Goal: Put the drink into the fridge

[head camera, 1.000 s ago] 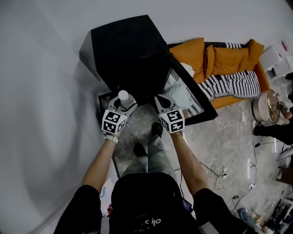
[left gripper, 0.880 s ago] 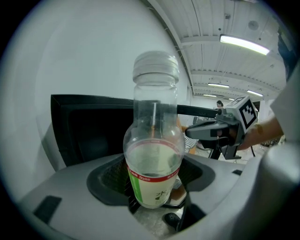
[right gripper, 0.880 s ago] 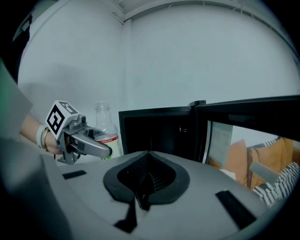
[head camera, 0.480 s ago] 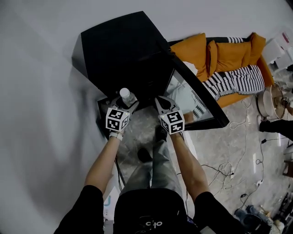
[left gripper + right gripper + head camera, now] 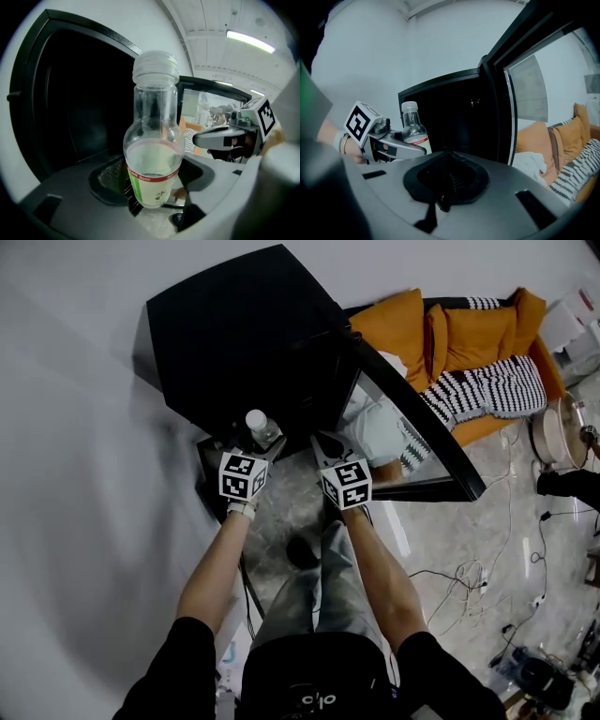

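A clear drink bottle (image 5: 256,424) with a white cap, pale liquid and a green-and-red label (image 5: 152,180) stands upright in my left gripper (image 5: 262,439), which is shut on its lower body. It is just in front of the dark open cavity of the black fridge (image 5: 239,343). The fridge's glass door (image 5: 412,442) is swung open to the right. My right gripper (image 5: 326,448) is beside the left one, shut with nothing in it (image 5: 447,164). From the right gripper view the bottle (image 5: 411,126) and left gripper (image 5: 389,145) show at the left of the fridge opening (image 5: 454,117).
An orange sofa (image 5: 450,343) with a striped blanket (image 5: 487,385) stands right of the fridge, behind the open door. Cables (image 5: 478,577) trail over the marble floor. A white wall (image 5: 75,427) runs along the left. A round appliance (image 5: 558,432) sits at far right.
Both grippers, with the bottle, have moved a little forward toward the fridge opening. The fridge and its open door now sit larger and nearer in the head view.
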`<state>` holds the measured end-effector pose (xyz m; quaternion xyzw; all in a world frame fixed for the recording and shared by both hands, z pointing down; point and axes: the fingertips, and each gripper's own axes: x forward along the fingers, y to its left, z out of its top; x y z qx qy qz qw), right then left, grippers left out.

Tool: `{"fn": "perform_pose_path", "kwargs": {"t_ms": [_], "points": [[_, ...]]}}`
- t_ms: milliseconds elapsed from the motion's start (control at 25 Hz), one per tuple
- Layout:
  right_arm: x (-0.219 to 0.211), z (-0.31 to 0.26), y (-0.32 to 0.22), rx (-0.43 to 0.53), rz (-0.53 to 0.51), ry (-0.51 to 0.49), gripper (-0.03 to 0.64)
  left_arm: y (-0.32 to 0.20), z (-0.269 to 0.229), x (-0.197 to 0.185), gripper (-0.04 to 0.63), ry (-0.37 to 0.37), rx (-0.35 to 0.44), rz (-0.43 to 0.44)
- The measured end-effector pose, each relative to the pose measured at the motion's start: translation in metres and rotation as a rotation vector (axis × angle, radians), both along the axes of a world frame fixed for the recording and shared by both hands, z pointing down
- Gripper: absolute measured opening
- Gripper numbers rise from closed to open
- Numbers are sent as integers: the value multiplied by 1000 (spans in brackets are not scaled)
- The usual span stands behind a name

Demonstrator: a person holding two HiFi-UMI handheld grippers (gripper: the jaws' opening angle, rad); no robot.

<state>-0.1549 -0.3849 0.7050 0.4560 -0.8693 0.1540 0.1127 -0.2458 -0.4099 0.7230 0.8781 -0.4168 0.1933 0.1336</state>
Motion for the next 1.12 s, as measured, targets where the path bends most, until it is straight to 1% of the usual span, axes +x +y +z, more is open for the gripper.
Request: {"fn": "perform_pose_path", "kwargs": {"t_ms": [200,400,600,840,1120], "points": [[1,7,-5,-13,-6,11,9,-16,11,-2,313,-8,-3,-9],[6,7,-19,5,-13,17,9,-37,18,-3,313,6,1,-47],[5,16,-44,33,-37,31,9,-63,24,0,313,10,29,-76],[1,41,-74,60,-67,38,9,-89,44,5,313,3,64,-104],[-10,66,-108,105,-88,22,9,-121,64,-2,313,-9,109,-132]]}}
